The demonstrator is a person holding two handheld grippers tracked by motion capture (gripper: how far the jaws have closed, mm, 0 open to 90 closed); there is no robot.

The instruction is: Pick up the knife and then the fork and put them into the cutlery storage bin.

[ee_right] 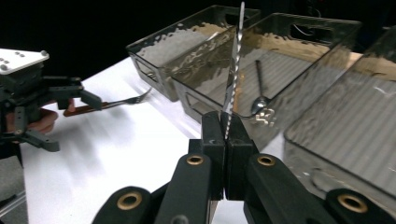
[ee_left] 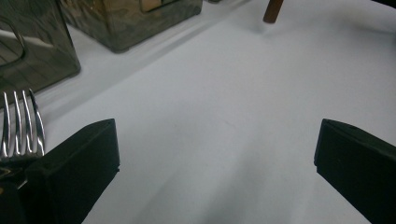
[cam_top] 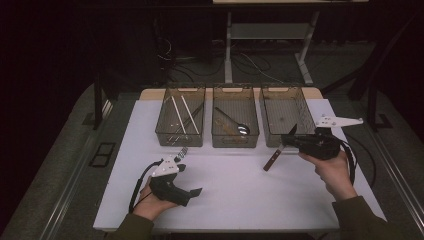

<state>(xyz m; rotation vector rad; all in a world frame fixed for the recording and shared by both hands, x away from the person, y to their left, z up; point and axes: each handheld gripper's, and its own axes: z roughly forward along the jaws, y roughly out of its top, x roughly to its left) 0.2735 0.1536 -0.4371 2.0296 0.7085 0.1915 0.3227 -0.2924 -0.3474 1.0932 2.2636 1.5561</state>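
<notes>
Three bins on table (cam_top: 240,190); left gripper (cam_top: 189,178) jaws wide, nothing between, fork (ee_left: 21,123) lying just beside; left bin (cam_top: 180,121) holds chopsticks, middle bin (cam_top: 235,122) a spoon; right gripper (ee_right: 226,135) clamps knife (ee_right: 235,65), blade visible in right gripper view, handle in high view.

Overhead front-facing view; two close gripper cameras sharing the bins (cam_top: 235,122)

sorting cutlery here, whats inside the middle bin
The middle bin holds a spoon lying diagonally, bowl nearest the person. Something brownish lies beside it; the tinted wall blurs what it is.
</notes>
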